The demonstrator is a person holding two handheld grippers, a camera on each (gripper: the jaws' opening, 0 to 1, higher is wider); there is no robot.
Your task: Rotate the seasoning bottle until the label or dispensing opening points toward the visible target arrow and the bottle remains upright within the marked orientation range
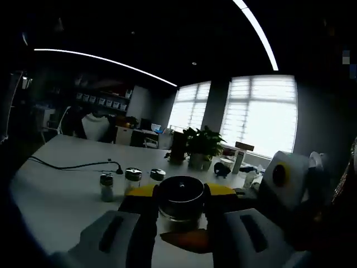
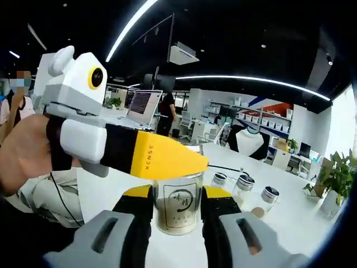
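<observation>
Right gripper view: the seasoning bottle (image 2: 179, 207) is seen upright on the white table (image 2: 290, 231), clamped at its sides between the jaws of the right gripper (image 2: 177, 207), its printed label facing the camera. The left gripper (image 2: 167, 161) is held by a hand (image 2: 22, 151) across the bottle's top, its jaws closed on the lid (image 1: 181, 192), as seen in the left gripper view. Three small jars (image 2: 244, 187) are lined up behind. A potted plant (image 1: 202, 146) is set near the windows.

Dim office: bright blinded windows (image 1: 259, 114), ceiling light strips (image 1: 106, 60), wall shelves (image 2: 254, 120).
</observation>
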